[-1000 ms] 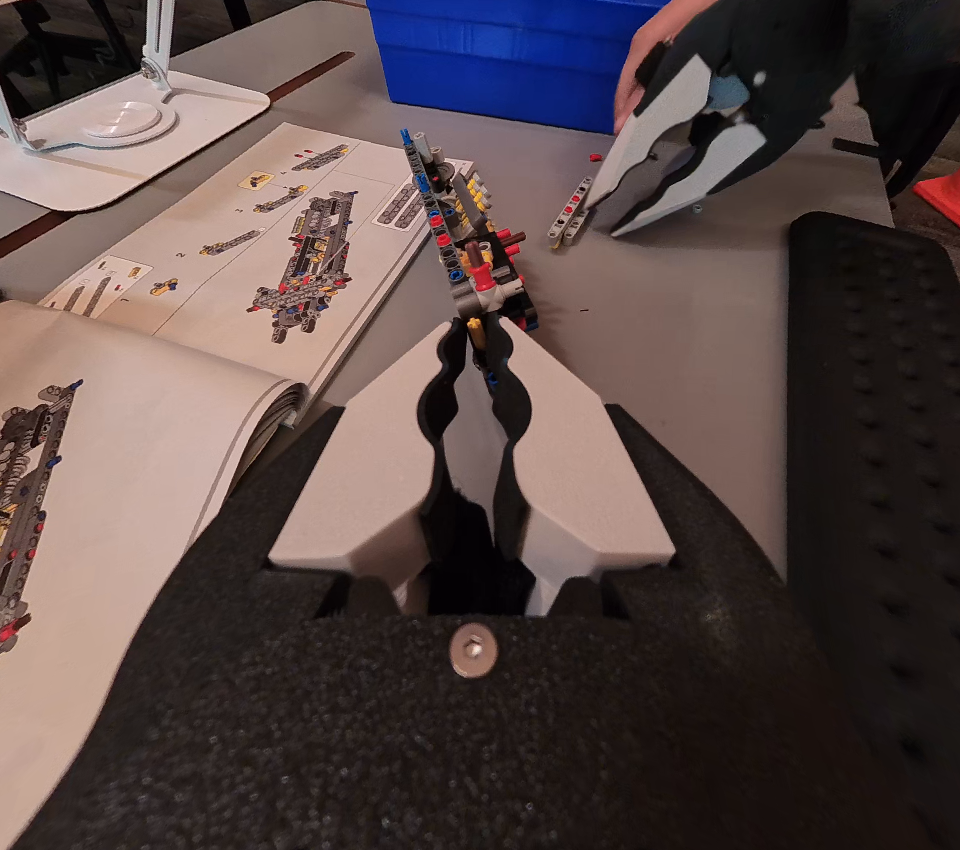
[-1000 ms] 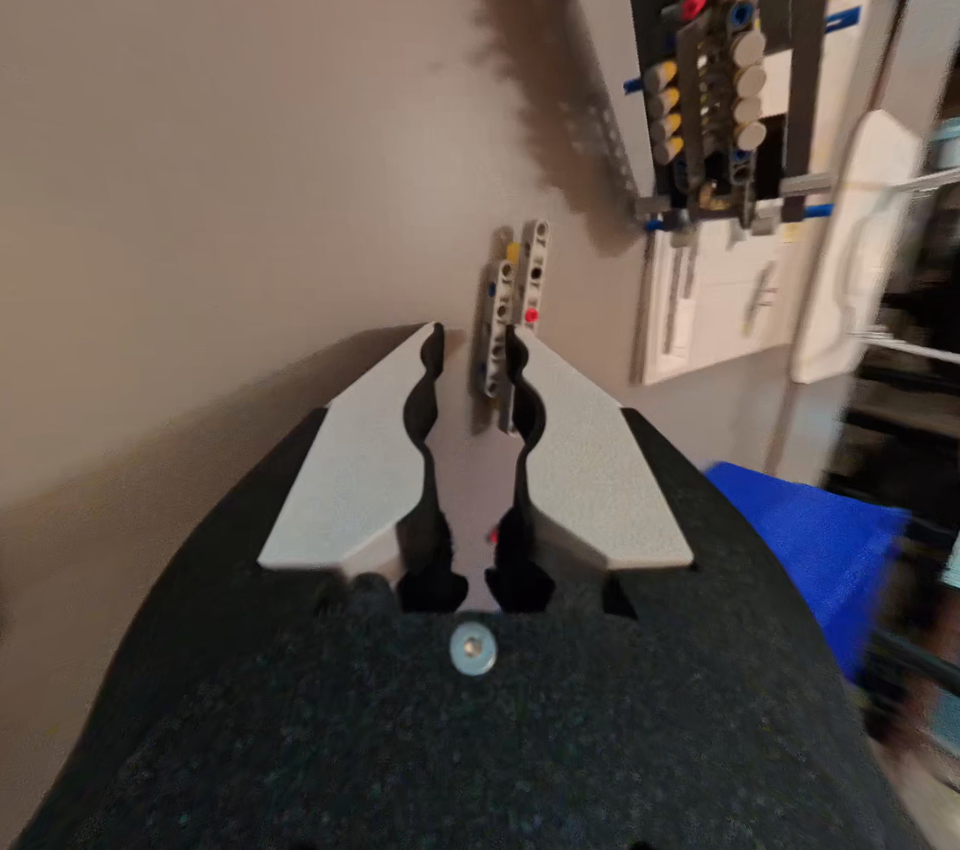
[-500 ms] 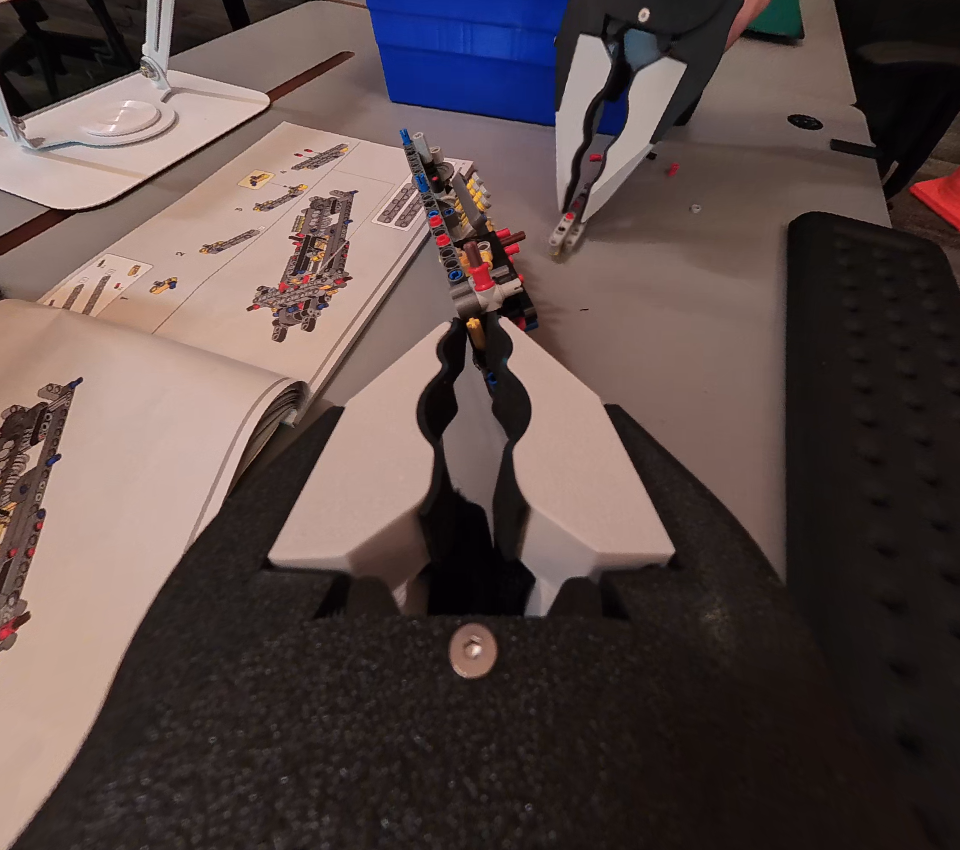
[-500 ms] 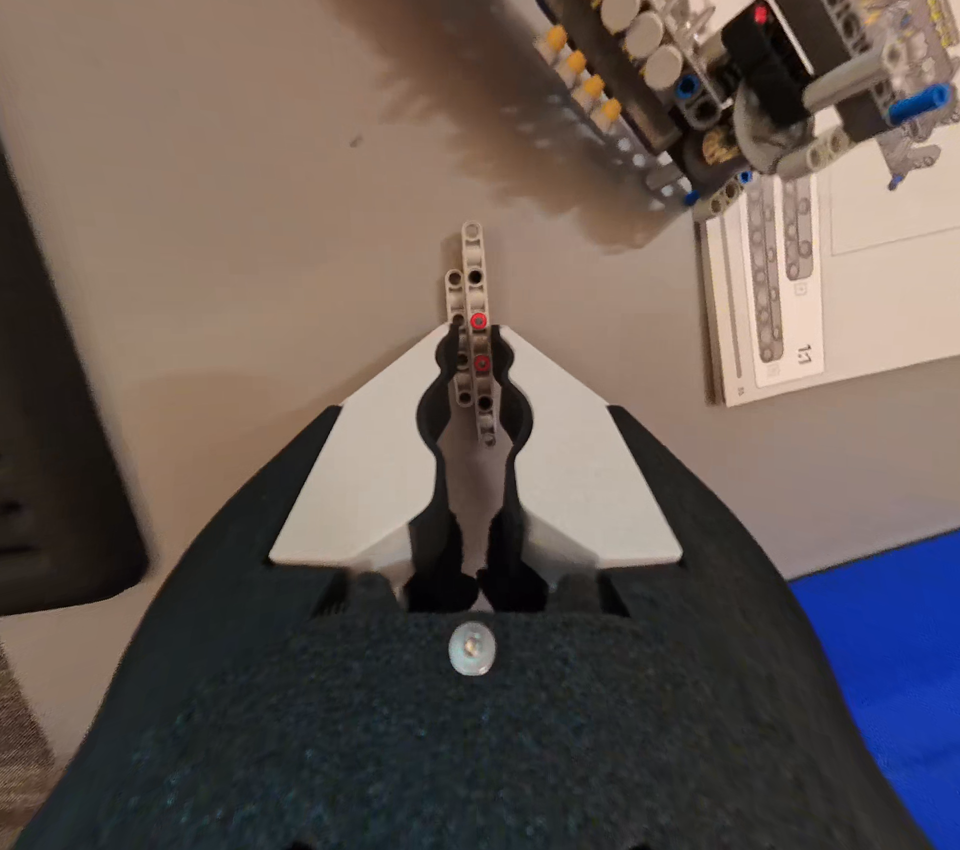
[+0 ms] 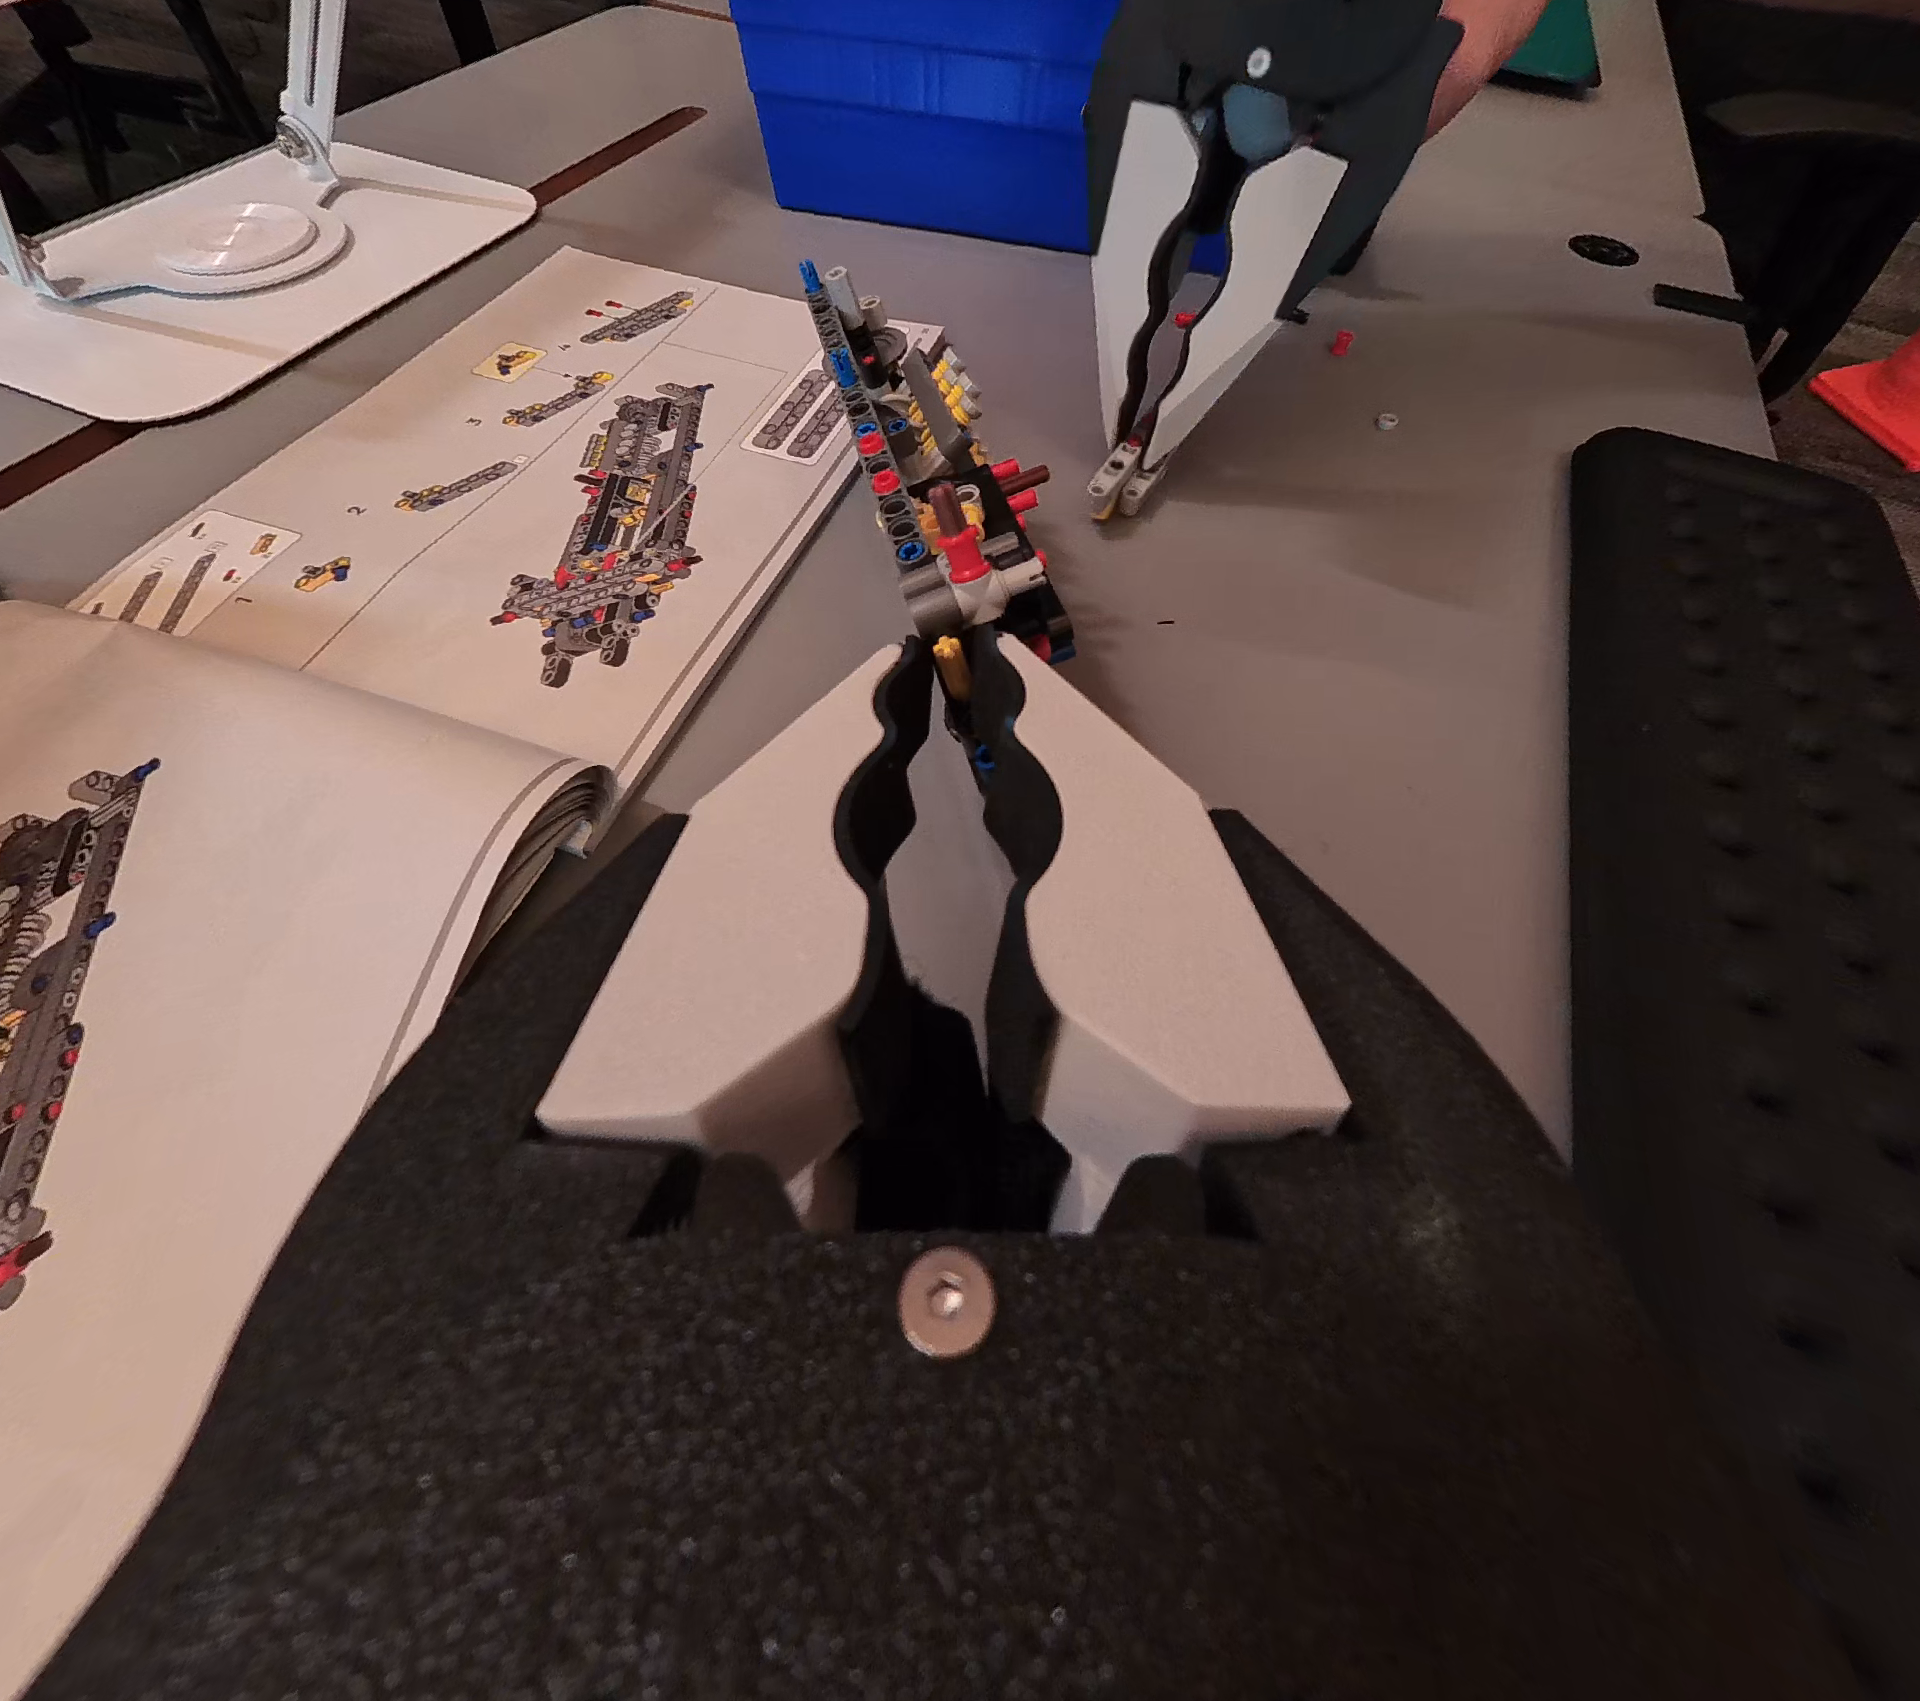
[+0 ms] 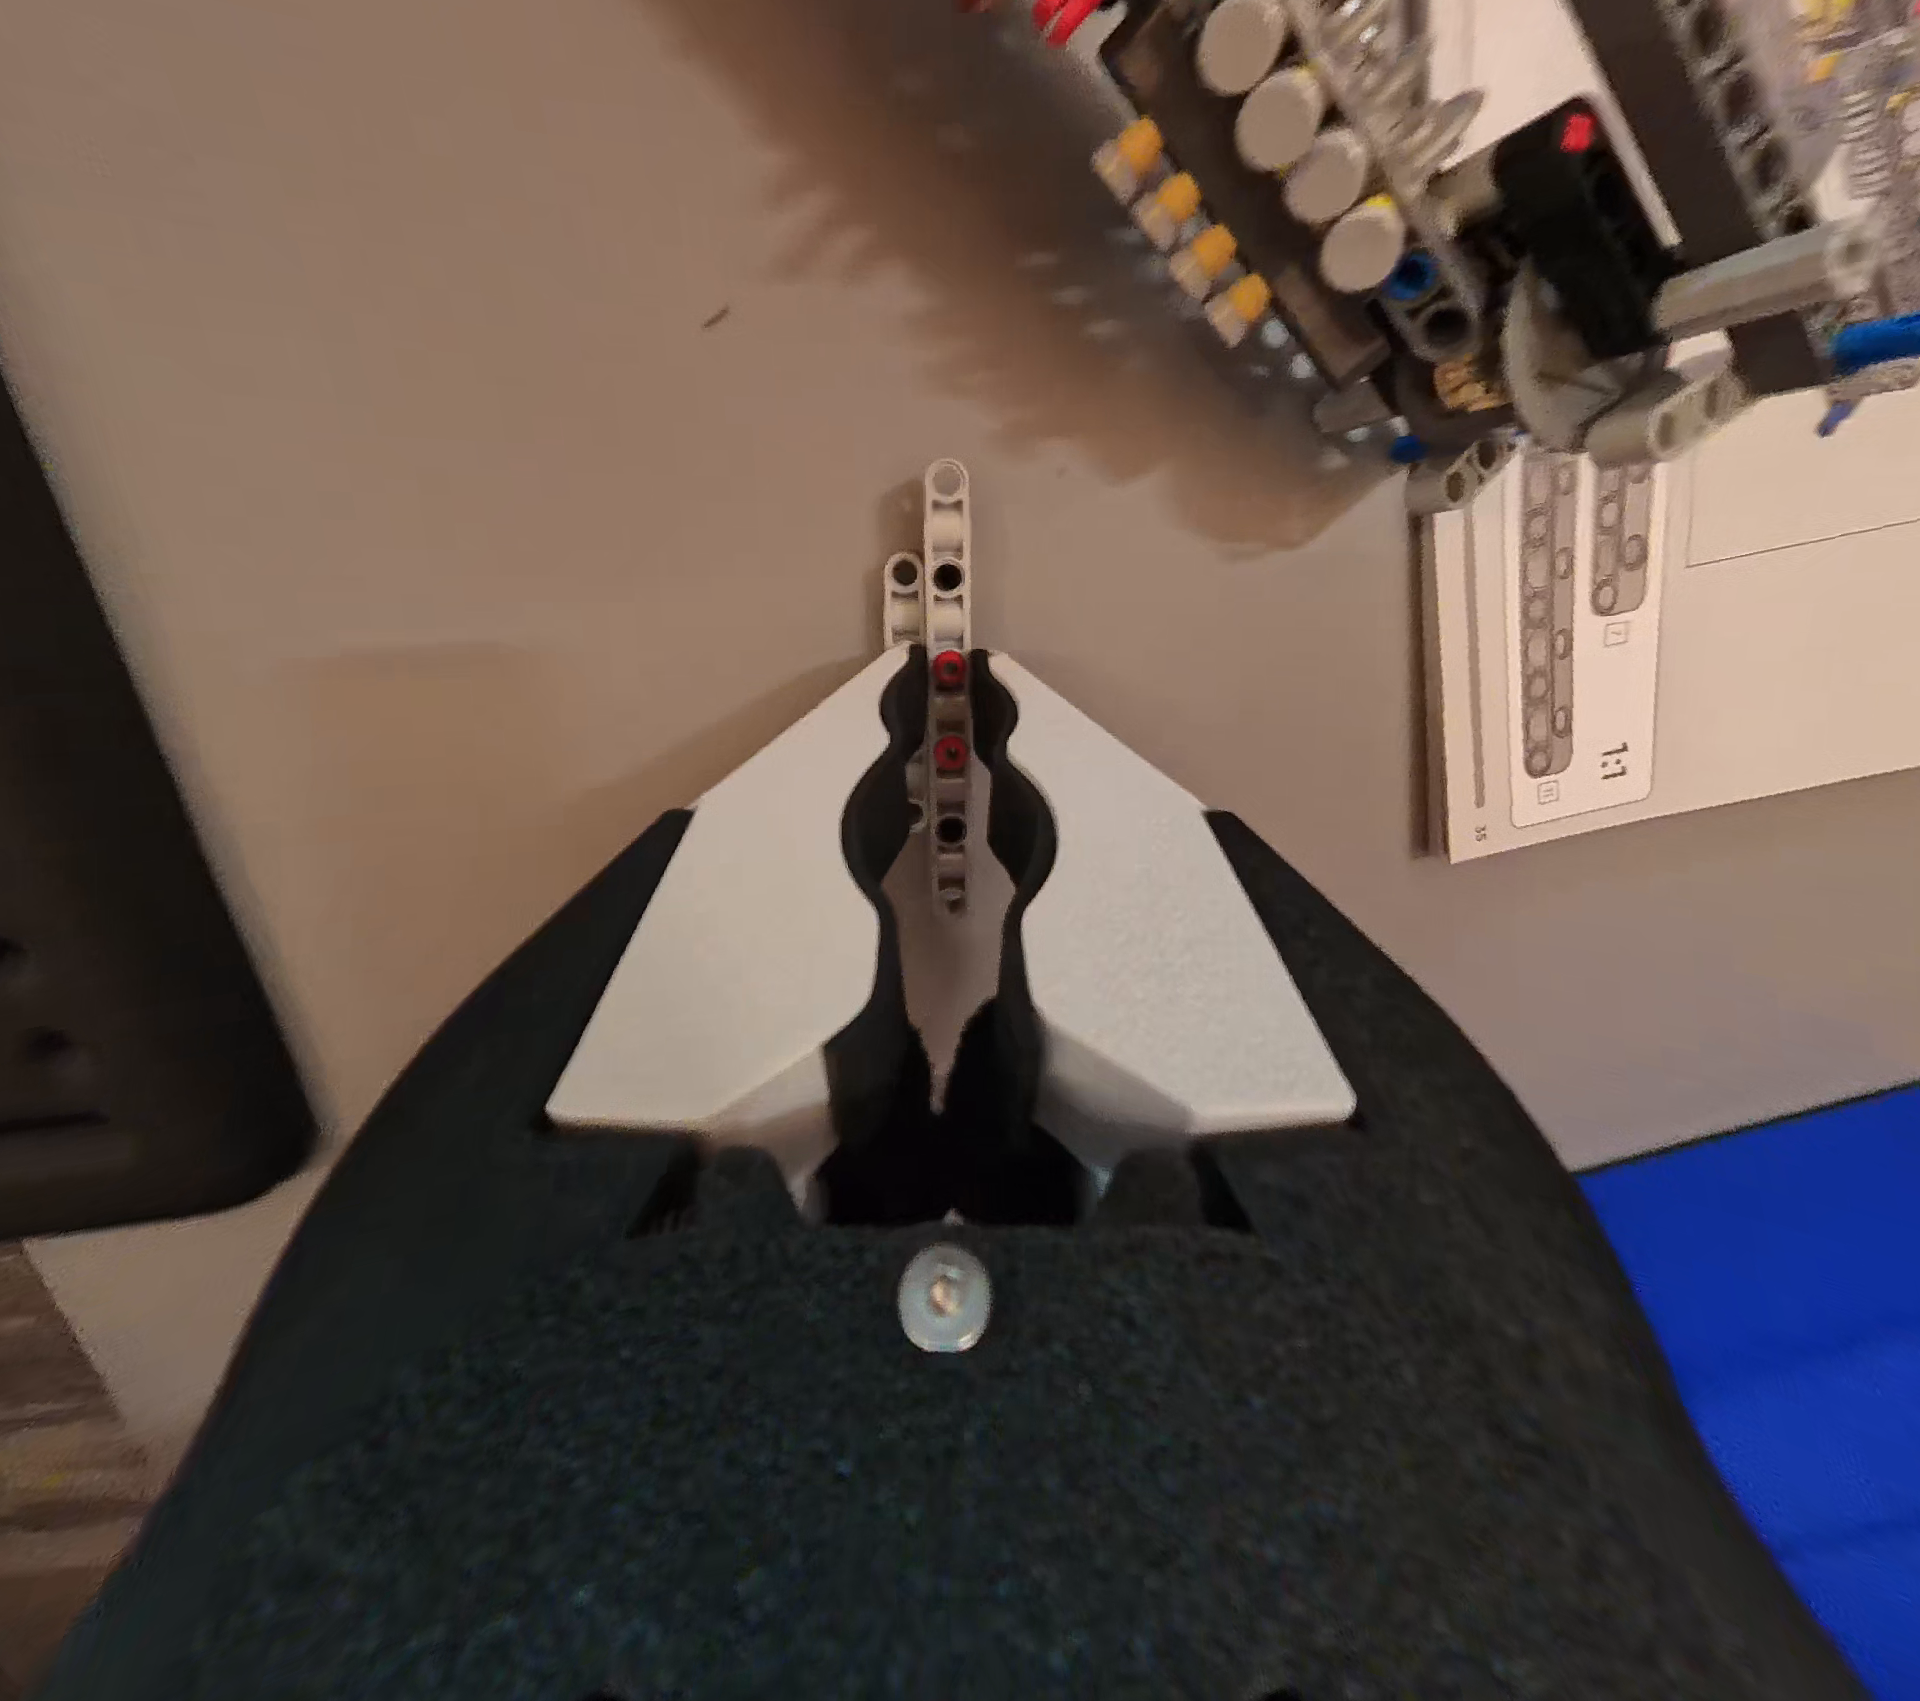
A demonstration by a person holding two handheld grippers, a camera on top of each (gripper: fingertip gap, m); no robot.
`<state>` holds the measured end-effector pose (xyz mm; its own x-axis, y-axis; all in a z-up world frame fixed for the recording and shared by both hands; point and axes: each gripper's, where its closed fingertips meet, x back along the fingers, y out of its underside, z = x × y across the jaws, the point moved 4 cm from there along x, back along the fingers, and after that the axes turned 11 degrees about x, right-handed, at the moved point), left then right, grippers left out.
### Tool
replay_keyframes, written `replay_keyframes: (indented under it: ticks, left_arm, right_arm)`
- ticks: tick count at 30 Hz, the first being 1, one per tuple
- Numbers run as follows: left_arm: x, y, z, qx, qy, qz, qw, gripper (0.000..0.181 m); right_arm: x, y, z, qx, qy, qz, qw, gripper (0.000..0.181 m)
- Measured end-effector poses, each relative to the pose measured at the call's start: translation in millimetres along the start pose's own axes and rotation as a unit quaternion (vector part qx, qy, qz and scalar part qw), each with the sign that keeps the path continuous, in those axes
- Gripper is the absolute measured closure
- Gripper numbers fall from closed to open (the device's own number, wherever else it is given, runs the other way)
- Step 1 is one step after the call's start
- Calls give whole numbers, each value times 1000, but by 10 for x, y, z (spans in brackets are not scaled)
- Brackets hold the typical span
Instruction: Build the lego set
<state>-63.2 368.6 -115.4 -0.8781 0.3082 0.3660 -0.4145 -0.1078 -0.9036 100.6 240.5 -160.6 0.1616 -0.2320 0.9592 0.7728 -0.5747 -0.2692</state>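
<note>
Left gripper (image 5: 951,685) jaws pinching the near end of the long lego chassis (image 5: 914,467), which runs off toward 12 o'clock; grip point mostly hidden between the pads. Right gripper (image 6: 948,664) jaws pinching a pair of light grey technic beams (image 6: 943,571) with red pins, lower ends touching the grey desk (image 5: 1351,695); rear beam mostly hidden. Chassis cut off at 1 o'clock in right wrist view, blurred. Open instruction booklet (image 5: 436,508) at 10 o'clock, blue bin (image 5: 914,93) at 12, black mat (image 5: 1745,820) at 3, loose red pin (image 5: 1341,342) near the bin.

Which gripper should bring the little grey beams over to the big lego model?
Right. The right gripper is already closed around the grey beams, while the left gripper is busy holding the lego model.
</note>
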Motion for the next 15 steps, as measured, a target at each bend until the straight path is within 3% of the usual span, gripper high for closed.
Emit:
replay_keyframes:
  ticks: [3, 6, 8, 11, 15]
  left_arm:
    - [0, 2, -1, 4, 1, 4, 1000, 176]
    - [-7, 0, 3, 14, 5, 8, 1000, 176]
    - [-15, 2, 7, 17, 5, 10, 1000, 176]
    - [-22, 3, 15, 21, 6, 10, 1000, 176]
    - [-23, 6, 27, 24, 7, 12, 1000, 176]
  right_arm:
    - [263, -408, -61, -48, 27, 128, 990, 175]
    - [511, -999, -254, -137, 82, 300, 940, 175]
    - [483, -1205, -345, -193, 140, 353, 905, 175]
    - [330, -1316, -413, -243, 220, 375, 867, 175]
    - [140, -1460, -434, -303, 214, 402, 837, 175]
